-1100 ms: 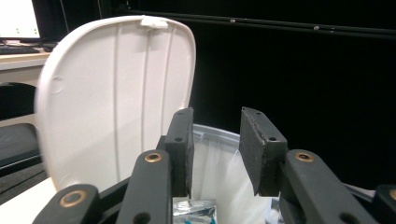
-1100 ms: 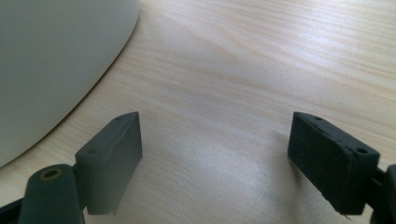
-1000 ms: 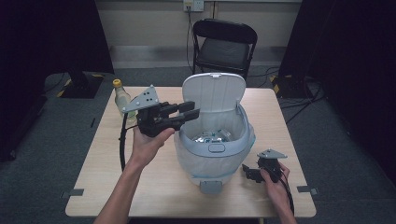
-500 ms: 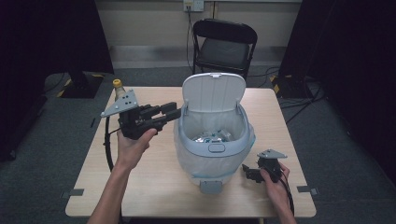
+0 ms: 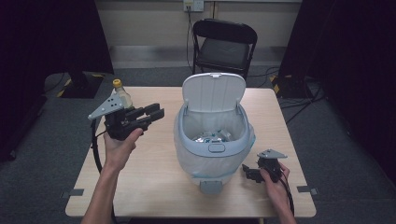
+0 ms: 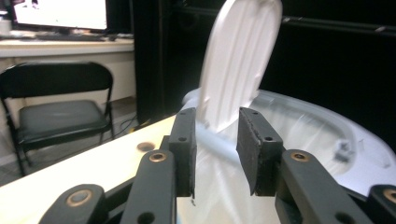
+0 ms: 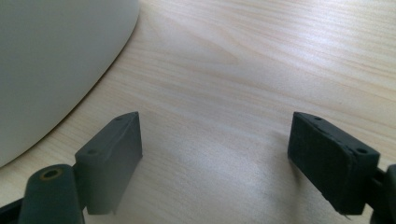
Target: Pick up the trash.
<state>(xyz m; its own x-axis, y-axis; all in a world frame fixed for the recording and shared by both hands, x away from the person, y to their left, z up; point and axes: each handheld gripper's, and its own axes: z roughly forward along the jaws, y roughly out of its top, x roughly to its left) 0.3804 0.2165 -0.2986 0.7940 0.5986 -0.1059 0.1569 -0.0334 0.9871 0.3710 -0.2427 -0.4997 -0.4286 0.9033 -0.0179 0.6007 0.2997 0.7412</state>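
As it drew back, the left gripper (image 5: 152,113) cleared the bin (image 5: 212,140).

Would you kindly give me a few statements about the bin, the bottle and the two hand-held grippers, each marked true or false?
1. The bin has its lid up. True.
2. The left hand-held gripper grips the lid. False: its jaws stand apart, holding nothing.
3. The right hand-held gripper is low on the table beside the bin. True.
4. The bottle lies inside the bin. False: it stands on the table behind the left hand-held gripper.
5. The right hand-held gripper is shut. False: its jaws are wide open.
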